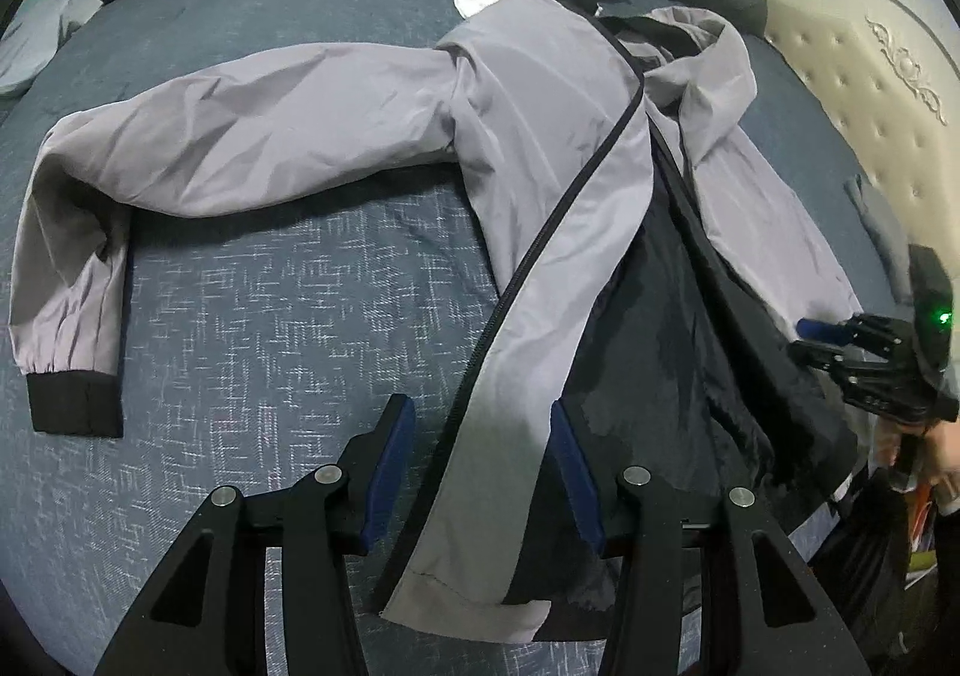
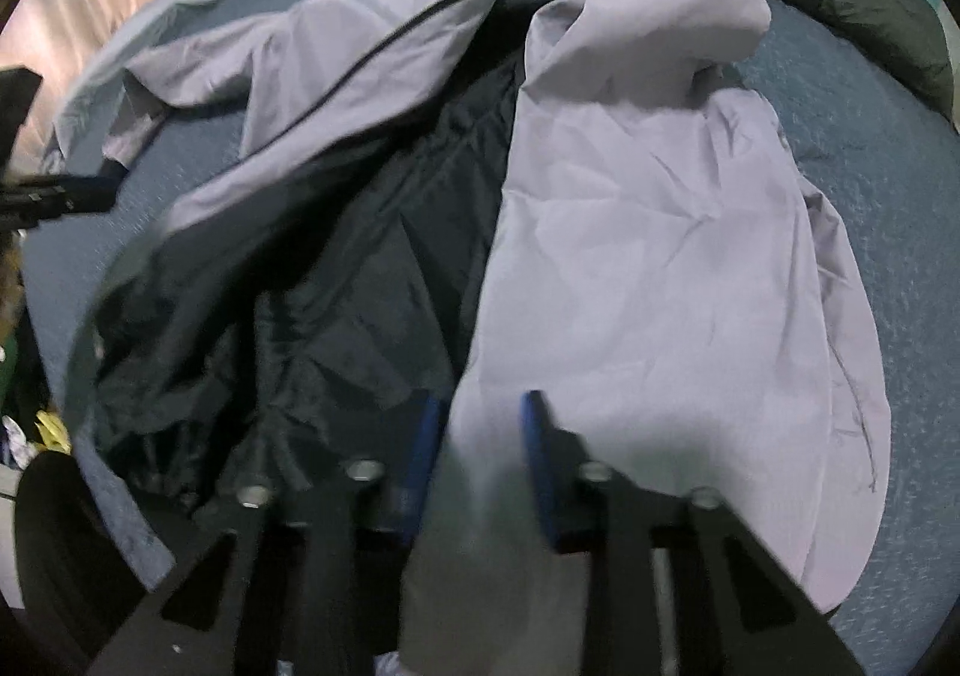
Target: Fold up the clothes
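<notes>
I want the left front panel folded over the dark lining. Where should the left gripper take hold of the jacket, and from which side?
Grip the grey jacket at the hem corner of its front panel, beside the zipper edge, coming from above. That strip already lies between the left gripper's fingers, flat on the bed.

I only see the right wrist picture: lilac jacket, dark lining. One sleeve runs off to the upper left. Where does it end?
Observer: The sleeve lies stretched across the blue bedspread and ends in a black cuff.
Operator: What is the other gripper doing?
Observer: The left gripper is open, with its pads astride the zipper-side front panel near the hem.
Operator: Anything beyond the bed?
Observer: A cream tufted headboard.
</notes>
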Motion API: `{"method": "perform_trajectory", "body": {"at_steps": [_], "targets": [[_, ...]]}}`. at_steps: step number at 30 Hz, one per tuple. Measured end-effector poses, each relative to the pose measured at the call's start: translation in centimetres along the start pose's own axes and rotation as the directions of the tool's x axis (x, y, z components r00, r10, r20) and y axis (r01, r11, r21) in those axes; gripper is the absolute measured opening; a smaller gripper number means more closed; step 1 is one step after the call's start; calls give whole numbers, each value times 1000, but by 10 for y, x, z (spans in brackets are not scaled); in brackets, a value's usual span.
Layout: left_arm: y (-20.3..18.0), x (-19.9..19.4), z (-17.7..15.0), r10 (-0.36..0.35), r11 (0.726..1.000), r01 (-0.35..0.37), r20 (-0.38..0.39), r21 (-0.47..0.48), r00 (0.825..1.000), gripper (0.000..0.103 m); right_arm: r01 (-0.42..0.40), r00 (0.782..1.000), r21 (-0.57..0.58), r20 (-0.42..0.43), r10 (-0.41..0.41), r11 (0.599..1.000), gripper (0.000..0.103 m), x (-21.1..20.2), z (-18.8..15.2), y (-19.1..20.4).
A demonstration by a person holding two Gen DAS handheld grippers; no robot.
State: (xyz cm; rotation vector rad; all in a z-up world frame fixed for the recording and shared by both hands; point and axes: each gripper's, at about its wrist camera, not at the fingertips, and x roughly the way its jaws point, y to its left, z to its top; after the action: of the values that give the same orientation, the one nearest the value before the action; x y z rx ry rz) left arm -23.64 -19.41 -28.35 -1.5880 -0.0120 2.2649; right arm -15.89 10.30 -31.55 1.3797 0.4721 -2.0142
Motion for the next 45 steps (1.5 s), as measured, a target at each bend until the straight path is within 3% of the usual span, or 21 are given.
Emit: {"method": "perform_trajectory", "body": {"at_steps": [3,9,15,24,35,45], "targets": [[3,-1,-2,-3,1000,3,-8,3,1000,55,37,999,-13,21,-37,999,4,-5,0,-3],[-1,13,0,-11,1000,11,-16,6,1000,55,63,991,-10,122,-62,998,2,-45,6,-23],[-2,21,-2,-11,1000,11,-22,0,1000,55,120,974,64,187,-130,991,1,-84,14,-81],[-12,26,0,-14,1000,15,-36,17,999,55,262,958,150,82,-276,953,1,-75,-2,-167],[-12,37,-6,3,999,1,-80,45,997,55,248,953,321,91,-290,914,1,-87,-26,-233],[-10,36,-6,5,999,-2,-84,38,996,55,391,893,346,81,-443,853,1,-131,-1,-297]]}}
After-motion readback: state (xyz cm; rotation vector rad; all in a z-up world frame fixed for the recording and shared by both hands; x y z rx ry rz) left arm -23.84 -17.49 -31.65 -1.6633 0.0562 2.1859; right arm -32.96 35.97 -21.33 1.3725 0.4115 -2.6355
